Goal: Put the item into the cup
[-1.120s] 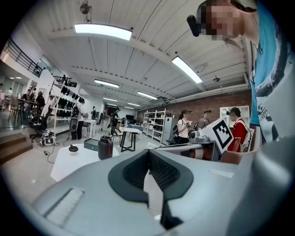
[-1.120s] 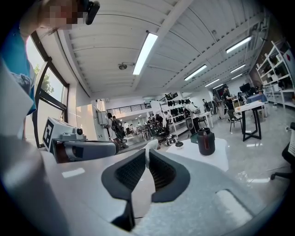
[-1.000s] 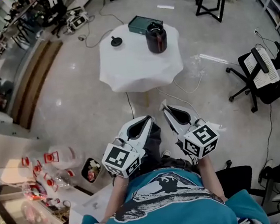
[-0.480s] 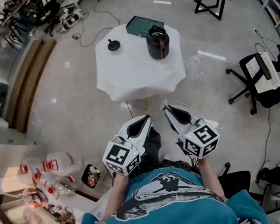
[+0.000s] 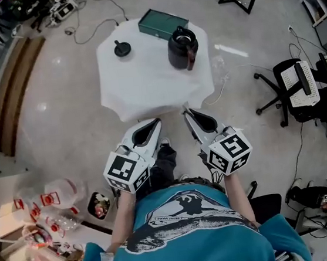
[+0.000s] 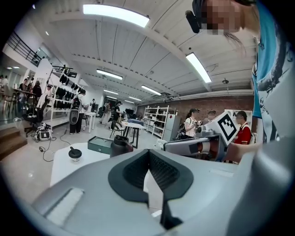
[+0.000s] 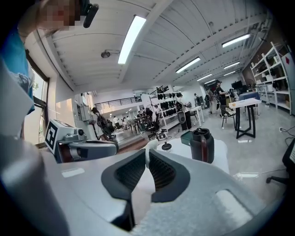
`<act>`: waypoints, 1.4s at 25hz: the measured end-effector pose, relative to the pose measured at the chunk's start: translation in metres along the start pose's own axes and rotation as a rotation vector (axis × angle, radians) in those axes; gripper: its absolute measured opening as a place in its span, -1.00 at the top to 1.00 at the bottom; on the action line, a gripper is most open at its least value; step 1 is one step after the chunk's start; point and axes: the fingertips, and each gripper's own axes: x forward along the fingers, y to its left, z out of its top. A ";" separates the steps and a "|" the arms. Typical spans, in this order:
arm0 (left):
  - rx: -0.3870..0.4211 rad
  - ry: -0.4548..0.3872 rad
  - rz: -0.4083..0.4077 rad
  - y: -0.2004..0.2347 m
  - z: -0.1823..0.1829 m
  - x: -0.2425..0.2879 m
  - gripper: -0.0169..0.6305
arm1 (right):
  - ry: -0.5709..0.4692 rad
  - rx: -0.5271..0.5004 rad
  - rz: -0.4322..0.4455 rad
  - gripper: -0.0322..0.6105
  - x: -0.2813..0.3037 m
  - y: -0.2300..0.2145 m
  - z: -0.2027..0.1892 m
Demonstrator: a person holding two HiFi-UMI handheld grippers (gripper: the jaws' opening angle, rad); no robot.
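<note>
White cloth covers the bench (image 5: 146,85) ahead of us and hangs over its edges, so its legs and frame are hidden. On it, the small black item (image 5: 121,48) lies near the far left corner, a round disc with a knob on top. We cannot tell more of its make from any view. The dark cup (image 5: 182,48) stands upright towards the far right, well apart from the item. From the head view we see its open mouth, but the inside is too dark to make out. A green box (image 5: 164,23) lies just behind the cup at the far edge. In the right gripper view the cup (image 7: 203,145) covers part of that box.

We hold both tools low and close to the body, short of the bench. The left tongs (image 5: 155,122) are pressed together, their ribbed pads meeting at the tip in the left gripper view (image 6: 148,152). The right tongs (image 5: 186,113) are likewise closed tip to tip (image 7: 147,154). In each gripper view the tool's own grey body blocks the near half of the bench. An office chair (image 5: 291,84) stands at the right, partly cut off by the edge.
</note>
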 end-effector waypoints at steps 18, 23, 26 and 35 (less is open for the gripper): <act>-0.042 0.033 -0.174 0.076 0.006 0.041 0.93 | 0.098 -0.055 -0.143 0.81 0.065 -0.019 0.013; -0.050 0.054 -0.214 0.074 0.002 0.055 0.93 | 0.108 -0.054 -0.166 0.81 0.068 -0.029 0.014; -0.048 0.050 -0.230 0.072 0.007 0.061 0.93 | 0.112 -0.055 -0.162 0.81 0.072 -0.034 0.018; -0.057 0.026 -0.171 0.081 0.021 0.093 0.93 | 0.106 -0.077 -0.104 0.81 0.088 -0.068 0.035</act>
